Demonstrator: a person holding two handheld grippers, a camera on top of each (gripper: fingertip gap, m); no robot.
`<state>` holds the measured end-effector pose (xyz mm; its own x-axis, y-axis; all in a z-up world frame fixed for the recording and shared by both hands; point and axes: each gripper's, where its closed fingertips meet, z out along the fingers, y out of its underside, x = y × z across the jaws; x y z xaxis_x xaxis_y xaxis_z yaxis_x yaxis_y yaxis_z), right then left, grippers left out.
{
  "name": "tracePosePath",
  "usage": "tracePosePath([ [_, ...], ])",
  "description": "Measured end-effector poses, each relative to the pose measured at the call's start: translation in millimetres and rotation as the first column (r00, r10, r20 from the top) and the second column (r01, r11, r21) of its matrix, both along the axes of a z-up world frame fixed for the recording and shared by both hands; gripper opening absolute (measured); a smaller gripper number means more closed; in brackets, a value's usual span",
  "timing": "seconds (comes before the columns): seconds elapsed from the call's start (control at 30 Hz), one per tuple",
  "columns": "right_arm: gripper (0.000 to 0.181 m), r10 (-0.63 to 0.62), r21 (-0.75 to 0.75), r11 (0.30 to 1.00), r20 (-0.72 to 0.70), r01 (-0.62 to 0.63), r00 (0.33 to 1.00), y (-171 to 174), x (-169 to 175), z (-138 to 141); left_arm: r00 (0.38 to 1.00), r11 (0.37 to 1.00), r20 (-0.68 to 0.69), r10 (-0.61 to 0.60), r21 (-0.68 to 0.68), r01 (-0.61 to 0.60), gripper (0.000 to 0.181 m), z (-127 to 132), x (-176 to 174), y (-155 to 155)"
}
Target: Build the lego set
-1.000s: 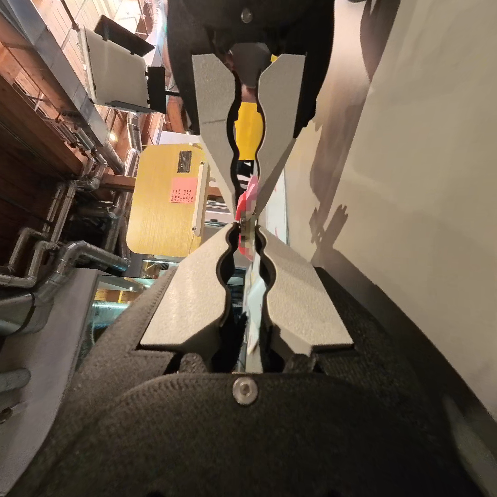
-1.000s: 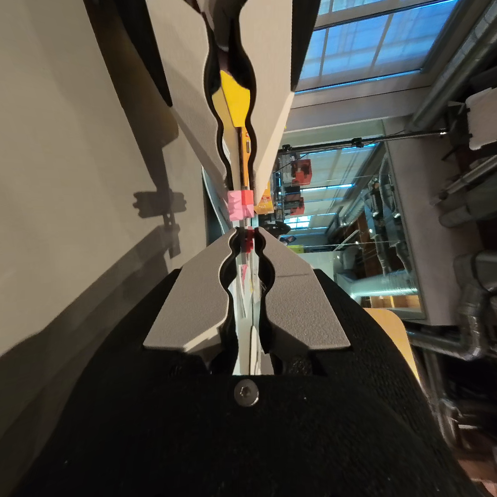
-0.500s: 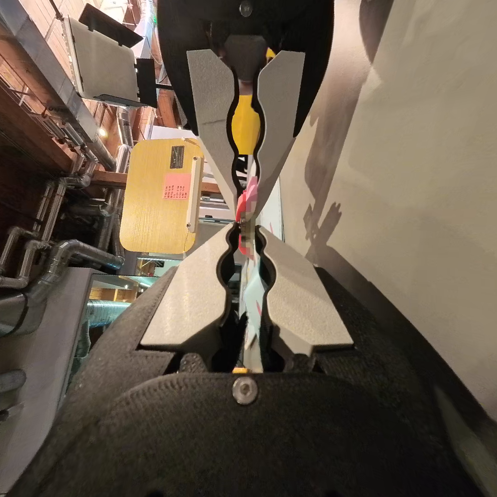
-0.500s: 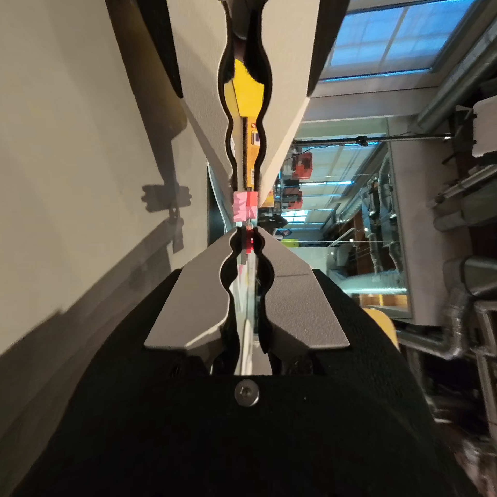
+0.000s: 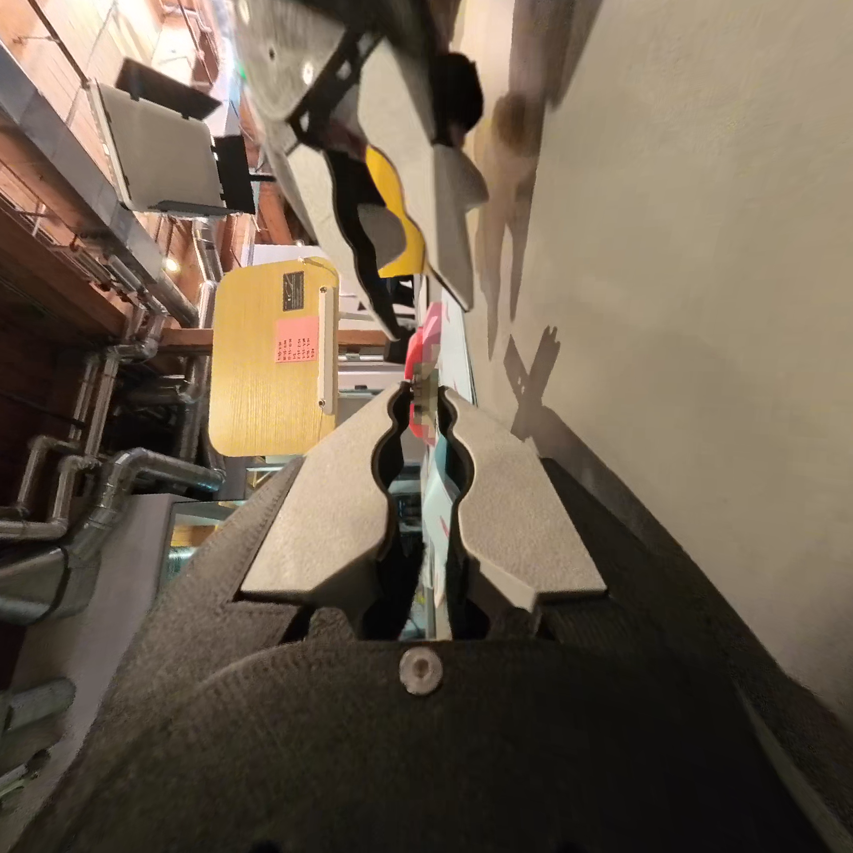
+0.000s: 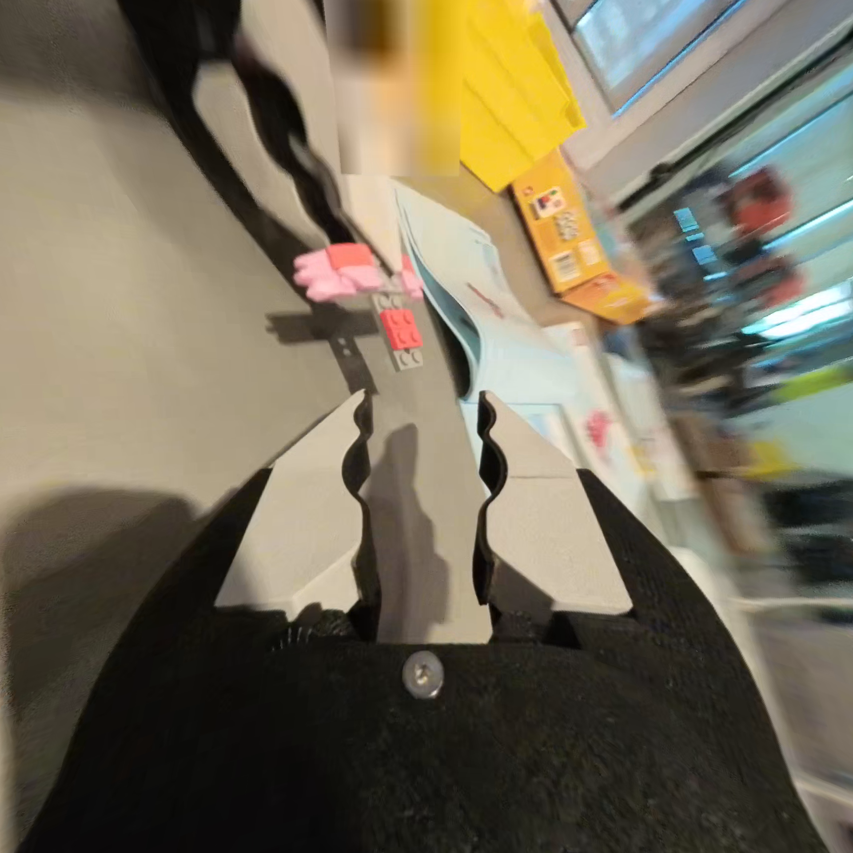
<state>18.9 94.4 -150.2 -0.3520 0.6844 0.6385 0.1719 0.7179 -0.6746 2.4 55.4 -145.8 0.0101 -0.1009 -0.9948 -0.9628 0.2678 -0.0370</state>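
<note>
L gripper [image 5: 423,398] prob. clamps lego piece [image 5: 422,406]; R gripper [image 6: 422,401] open.

Warm indoor light reaches my cameras; crisp shadows fall on the pale table [image 5: 692,323]. My right wrist view smears heavily toward its right edge, where windows [image 6: 692,55] glare blue. Wide-angle bending curves both frames' borders.

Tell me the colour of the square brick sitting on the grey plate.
Red brick on the grey plate, clearest in the right wrist view.
</note>
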Motion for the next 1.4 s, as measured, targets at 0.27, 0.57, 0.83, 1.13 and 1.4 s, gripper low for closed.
tracePosePath([
  [0.27, 0.038, 0.316, -0.652, 0.735, 0.083, -0.189, 0.945, -41, 22, 22, 0.984, 0.983, -0.054, -0.172, 0.048, 0.175, 0.01, 1, 28, -19],
  [0.57, 0.018, 0.371, -0.601, 0.772, 0.163, -0.206, 0.914, -58, 26, 8, 0.977, 0.975, -0.043, -0.211, 0.064, 0.214, 0.01, 5, 34, -24],
  [0.83, 0.014, 0.379, -0.589, 0.786, 0.222, -0.186, 0.898, -61, 29, 0, 0.973, 0.974, -0.077, -0.216, 0.054, 0.22, 0.011, -1, 35, -24],
  [1.13, 0.014, 0.268, -0.524, 0.851, 0.367, -0.04, 0.891, -34, 32, -24, 0.985, 0.982, -0.077, -0.153, 0.096, 0.16, 0.036, 5, 20, -16],
  [1.4, 0.016, 0.235, -0.487, 0.873, 0.427, 0.004, 0.873, -27, 35, -34, 0.995, 0.988, 0.022, -0.094, 0.125, 0.091, 0.033, 20, 5, -9],
])
